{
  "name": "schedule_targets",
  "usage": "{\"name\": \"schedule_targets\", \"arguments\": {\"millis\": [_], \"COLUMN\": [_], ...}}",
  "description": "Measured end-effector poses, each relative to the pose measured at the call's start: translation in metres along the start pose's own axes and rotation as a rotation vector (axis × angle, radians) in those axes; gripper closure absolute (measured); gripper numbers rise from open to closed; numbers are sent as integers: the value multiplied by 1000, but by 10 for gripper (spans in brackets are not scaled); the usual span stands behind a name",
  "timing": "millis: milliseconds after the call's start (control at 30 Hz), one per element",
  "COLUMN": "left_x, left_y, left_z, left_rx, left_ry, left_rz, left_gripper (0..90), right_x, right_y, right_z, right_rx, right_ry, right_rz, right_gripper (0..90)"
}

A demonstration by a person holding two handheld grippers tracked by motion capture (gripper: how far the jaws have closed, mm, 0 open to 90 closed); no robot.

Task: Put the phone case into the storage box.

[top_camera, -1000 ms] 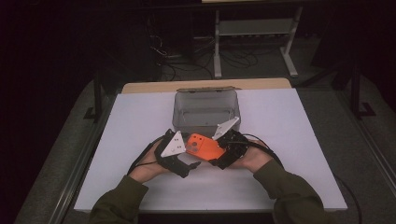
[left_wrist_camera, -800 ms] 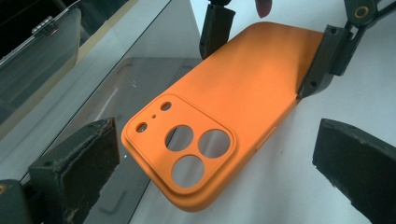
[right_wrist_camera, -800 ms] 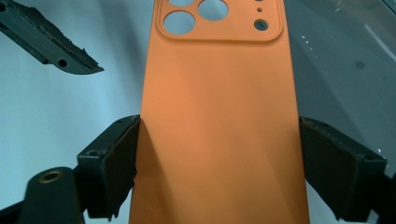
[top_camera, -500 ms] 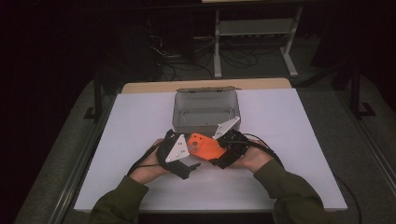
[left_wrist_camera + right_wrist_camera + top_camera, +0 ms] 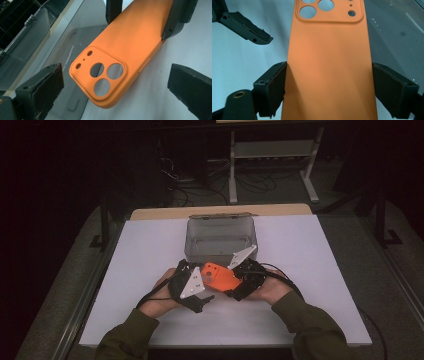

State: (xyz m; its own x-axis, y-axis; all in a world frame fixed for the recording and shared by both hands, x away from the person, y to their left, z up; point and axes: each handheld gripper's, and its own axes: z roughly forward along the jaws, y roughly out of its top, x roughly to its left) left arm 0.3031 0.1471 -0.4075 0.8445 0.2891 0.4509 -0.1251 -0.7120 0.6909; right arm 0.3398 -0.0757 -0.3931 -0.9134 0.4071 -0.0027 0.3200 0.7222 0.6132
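Gripping the orange phone case [image 5: 329, 67] by its long edges, my right tongs [image 5: 329, 87] hold it above the table [image 5: 310, 250], just before the clear box [image 5: 220, 237]. My left tongs [image 5: 115, 85] stand released around its camera end; I should close them squarely, avoiding twist.

My right gripper [image 5: 329, 87] clamps the orange phone case [image 5: 329, 62] by its long edges, both pads pressing its sides. The camera cutouts point away from me, and the left gripper's fingertip [image 5: 249, 30] hovers beside it
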Motion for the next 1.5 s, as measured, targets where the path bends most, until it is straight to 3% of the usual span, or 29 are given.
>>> {"name": "schedule_targets", "arguments": {"millis": [800, 1500], "left_x": [-9, -17], "left_y": [0, 1], "left_z": [4, 7], "left_rx": [24, 40], "left_ry": [54, 132], "left_rz": [135, 257], "left_gripper": [0, 0], "right_x": [0, 0], "right_y": [0, 0], "right_z": [0, 0], "right_rx": [0, 0], "right_ry": [-4, -5], "right_rz": [0, -3], "right_gripper": [157, 157]}}
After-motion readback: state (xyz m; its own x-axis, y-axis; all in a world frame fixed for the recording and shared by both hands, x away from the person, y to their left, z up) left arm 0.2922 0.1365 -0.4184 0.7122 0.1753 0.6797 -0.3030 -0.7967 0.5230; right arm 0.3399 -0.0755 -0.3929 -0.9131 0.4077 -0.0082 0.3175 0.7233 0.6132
